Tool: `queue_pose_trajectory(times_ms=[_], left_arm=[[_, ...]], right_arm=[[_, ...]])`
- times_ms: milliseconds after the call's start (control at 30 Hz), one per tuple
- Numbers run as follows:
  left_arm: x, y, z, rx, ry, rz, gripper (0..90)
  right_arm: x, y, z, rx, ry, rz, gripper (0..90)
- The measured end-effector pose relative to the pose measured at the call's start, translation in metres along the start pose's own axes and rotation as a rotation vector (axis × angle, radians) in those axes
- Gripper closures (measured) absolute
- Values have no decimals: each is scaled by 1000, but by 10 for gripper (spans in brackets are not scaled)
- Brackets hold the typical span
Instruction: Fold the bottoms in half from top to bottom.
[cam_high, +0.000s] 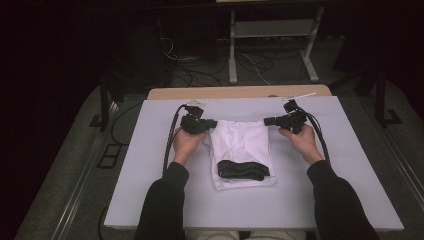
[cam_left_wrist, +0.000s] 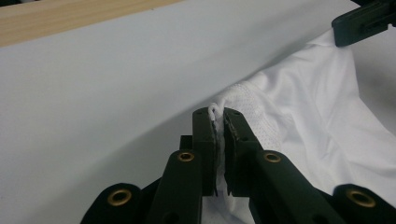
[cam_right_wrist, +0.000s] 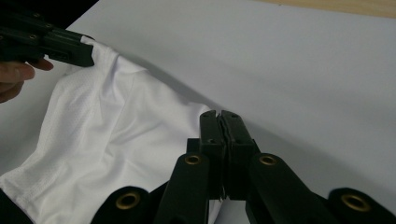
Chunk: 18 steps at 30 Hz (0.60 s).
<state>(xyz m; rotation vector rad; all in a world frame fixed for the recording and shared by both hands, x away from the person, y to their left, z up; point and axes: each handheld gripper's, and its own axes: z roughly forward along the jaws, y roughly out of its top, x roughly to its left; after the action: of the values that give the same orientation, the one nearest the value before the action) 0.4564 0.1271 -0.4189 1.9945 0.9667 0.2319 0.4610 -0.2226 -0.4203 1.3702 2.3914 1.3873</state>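
High view alone shows black waistband (cam_high: 243, 170) on white garment (cam_high: 240, 142).

I see a white piece of clothing (cam_high: 241, 147) in the middle of the bench (cam_high: 150, 165). It is soft and thin, with tiny holes in the cloth, and it has folds and wrinkles. Its far edge is lifted and pulled flat between 2 corners. The near part lies on the bench. A black band (cam_high: 243, 170) lies across the near end, a bit tilted. My left claw (cam_left_wrist: 219, 122) pinches 1 far corner, and my right claw (cam_right_wrist: 219, 122) pinches the other.
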Motion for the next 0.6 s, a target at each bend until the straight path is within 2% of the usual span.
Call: queue_pose_trajectory(times_ms=[233, 400, 500, 600], left_arm=[[7, 1, 8, -19, 6, -28, 831], [10, -1, 10, -29, -6, -52, 798], [9, -6, 9, -53, 0, -60, 621], [8, -9, 6, -66, 28, -70, 453]], right_arm=[[-7, 5, 6, -7, -12, 5, 874], [-12, 4, 9, -18, 0, 23, 858], [-13, 1, 8, -38, -13, 24, 741], [-11, -3, 6, -49, -26, 10, 578]])
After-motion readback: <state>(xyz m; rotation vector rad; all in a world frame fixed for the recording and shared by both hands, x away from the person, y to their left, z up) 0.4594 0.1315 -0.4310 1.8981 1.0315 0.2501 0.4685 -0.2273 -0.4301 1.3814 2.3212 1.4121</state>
